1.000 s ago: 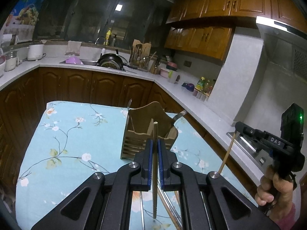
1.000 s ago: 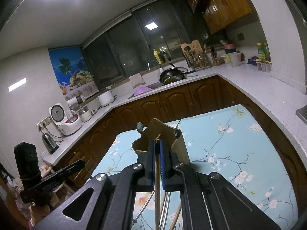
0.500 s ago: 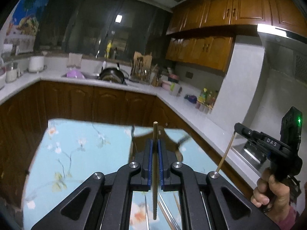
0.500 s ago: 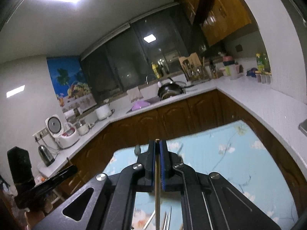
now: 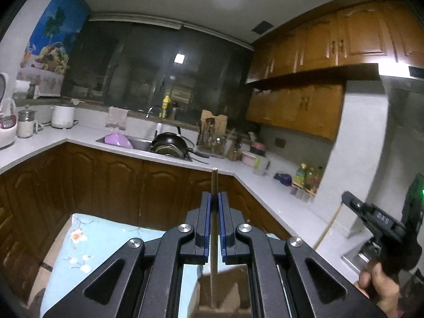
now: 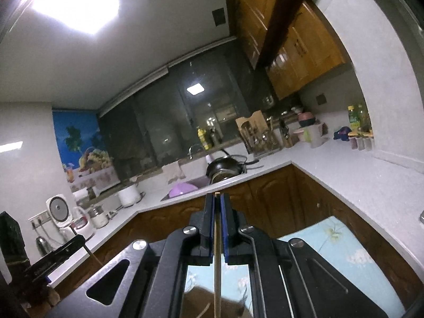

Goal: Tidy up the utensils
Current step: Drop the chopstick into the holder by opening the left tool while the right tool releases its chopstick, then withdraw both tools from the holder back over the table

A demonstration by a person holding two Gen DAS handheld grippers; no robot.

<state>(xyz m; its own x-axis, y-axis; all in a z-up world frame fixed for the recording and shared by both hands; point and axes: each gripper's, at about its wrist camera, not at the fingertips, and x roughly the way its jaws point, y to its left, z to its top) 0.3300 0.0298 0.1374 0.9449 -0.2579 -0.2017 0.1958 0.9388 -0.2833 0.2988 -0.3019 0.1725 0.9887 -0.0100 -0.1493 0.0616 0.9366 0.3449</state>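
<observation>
Both grippers are tilting upward since a second ago, fingers of left gripper (image 5: 214,198) and right gripper (image 6: 217,201) each clamping a chopstick (image 5: 213,185) above the wooden holder (image 5: 225,291); lowering upright should seat them.

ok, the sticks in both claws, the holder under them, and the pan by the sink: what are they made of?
Thin pale-tan stick in the left claw: matte, likely bamboo or wood.
Paler thin stick in the right claw: same look, probably a matching chopstick.
Brown box-shaped utensil holder: flat brown panels suggest wood; blurred here.
Round black pan by the sink: dark, slightly glossy, probably coated metal.
</observation>
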